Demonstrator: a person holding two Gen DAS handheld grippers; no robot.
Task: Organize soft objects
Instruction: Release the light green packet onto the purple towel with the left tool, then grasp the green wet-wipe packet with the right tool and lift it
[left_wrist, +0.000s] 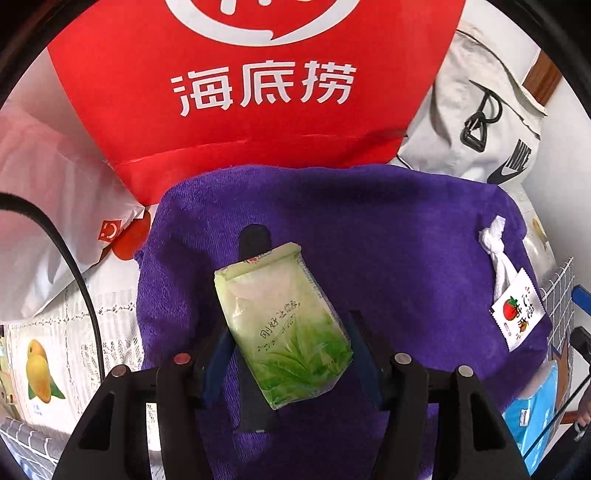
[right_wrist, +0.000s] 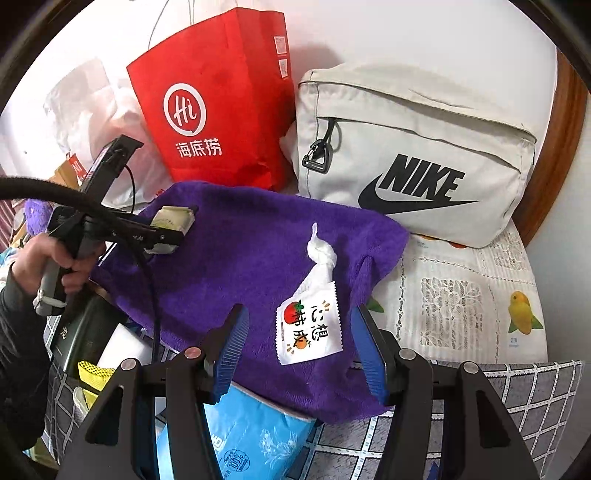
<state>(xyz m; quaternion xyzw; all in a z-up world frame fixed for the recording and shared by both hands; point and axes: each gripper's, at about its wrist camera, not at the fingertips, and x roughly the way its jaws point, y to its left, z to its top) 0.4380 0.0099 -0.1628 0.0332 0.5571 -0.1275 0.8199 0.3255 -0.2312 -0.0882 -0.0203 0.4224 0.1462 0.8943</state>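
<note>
A green tissue pack (left_wrist: 288, 325) sits tilted between the blue pads of my left gripper (left_wrist: 290, 328), which is shut on it just above a purple towel (left_wrist: 388, 229). In the right wrist view the same gripper (right_wrist: 166, 229) holds the pack (right_wrist: 173, 219) over the towel's far left part. My right gripper (right_wrist: 299, 314) is open above the near side of the towel (right_wrist: 229, 258). Below it a white wet-wipe packet (right_wrist: 310, 332) with a tomato print lies on the towel, clear of both pads. A knotted white tissue (right_wrist: 321, 253) lies just behind the packet.
A red paper bag (right_wrist: 221, 110) and a pale Nike bag (right_wrist: 417, 155) stand behind the towel against the wall. A blue tissue pack (right_wrist: 251, 435) pokes out under the towel's near edge. A hand (right_wrist: 62, 258) and black cable are at left. A grey checked cloth (right_wrist: 517, 398) covers the near right.
</note>
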